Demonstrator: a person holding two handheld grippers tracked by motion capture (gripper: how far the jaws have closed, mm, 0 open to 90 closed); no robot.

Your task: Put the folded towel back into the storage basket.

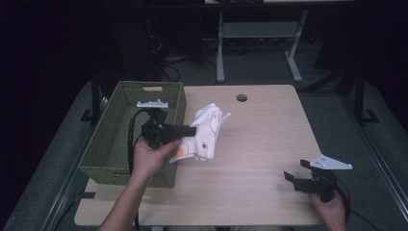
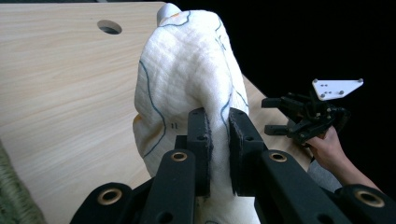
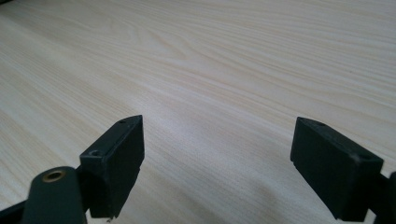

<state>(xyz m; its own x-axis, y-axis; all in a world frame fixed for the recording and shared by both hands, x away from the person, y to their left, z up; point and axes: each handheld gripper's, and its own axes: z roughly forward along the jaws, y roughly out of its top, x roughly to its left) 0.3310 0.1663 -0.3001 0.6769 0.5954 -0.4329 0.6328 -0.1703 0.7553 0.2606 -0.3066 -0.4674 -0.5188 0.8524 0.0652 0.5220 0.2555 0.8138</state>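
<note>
Cloth (image 1: pixel 208 131) pinched by left gripper (image 1: pixel 191 131), hanging lengthwise away from person.

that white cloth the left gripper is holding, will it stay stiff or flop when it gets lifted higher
Likely floppy: the white cloth drapes in soft folds around the left gripper. Probably light, since a small pinch holds it up. It looks quilted, so it is unlikely to slip.

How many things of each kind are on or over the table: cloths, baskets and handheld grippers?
Cloths: 1, the white cloth, pinched by the left gripper.
Baskets: 1, the green woven basket at the table's left edge.
Handheld grippers: 2, the left gripper and the right gripper, its fingers spread over bare wood.
Total: 4
</note>
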